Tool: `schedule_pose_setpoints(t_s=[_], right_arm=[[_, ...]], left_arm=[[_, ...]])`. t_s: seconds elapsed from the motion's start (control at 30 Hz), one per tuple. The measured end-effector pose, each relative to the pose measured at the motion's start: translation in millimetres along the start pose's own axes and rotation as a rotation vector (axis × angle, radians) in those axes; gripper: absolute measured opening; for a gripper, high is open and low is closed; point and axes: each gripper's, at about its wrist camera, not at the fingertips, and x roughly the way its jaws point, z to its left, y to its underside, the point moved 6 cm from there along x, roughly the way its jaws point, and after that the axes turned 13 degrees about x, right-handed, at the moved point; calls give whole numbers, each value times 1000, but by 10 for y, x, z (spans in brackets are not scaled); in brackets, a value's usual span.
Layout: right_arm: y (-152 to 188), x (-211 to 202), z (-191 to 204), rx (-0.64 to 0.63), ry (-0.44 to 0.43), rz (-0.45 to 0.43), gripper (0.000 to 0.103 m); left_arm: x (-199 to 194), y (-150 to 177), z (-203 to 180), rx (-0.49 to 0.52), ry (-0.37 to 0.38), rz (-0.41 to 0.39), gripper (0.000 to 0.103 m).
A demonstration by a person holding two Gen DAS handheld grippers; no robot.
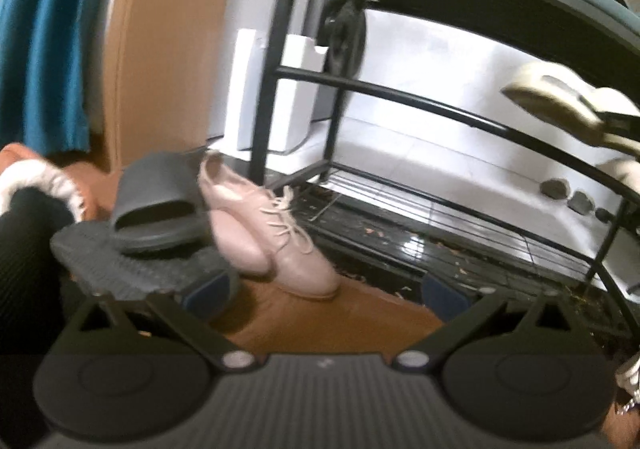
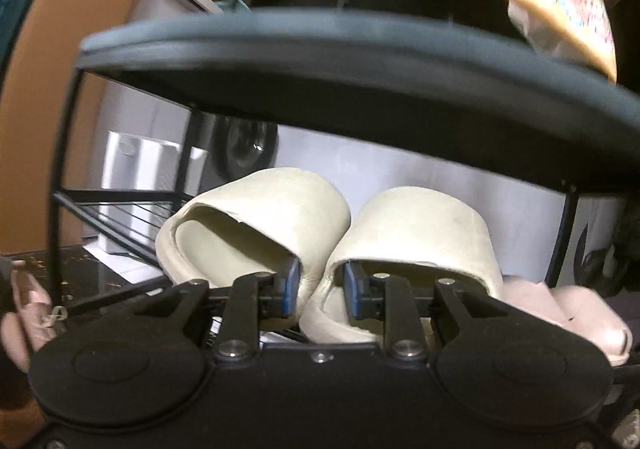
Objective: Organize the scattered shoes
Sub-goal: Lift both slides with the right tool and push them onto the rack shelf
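Note:
In the right wrist view my right gripper (image 2: 320, 289) is shut on a pair of cream slippers (image 2: 256, 217), one finger inside each, pinching their adjoining walls; they hang over the black shoe rack's upper wire shelf (image 2: 120, 213). In the left wrist view my left gripper (image 1: 326, 289) is open and empty, low over the brown floor. A pair of pink lace-up shoes (image 1: 264, 237) stands just ahead of it by the rack's left leg. Two dark grey slides (image 1: 156, 209) lie stacked to their left. The cream slippers (image 1: 560, 101) show at the right.
The black metal shoe rack (image 1: 400, 93) has a teal padded top (image 2: 340, 45) and a littered lower wire shelf (image 1: 460, 241). A white box (image 1: 276, 89) and a dark wheel stand behind it. Pale pink slippers (image 2: 572, 313) lie at the right. A brown door is at left.

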Motion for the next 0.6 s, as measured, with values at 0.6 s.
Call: schedule_pose_setpoints(t_s=[0.6], right_arm=[[187,630,-425,-26,-34,72,26]], left_arm=[[189,135,-218,15,42,50,102]])
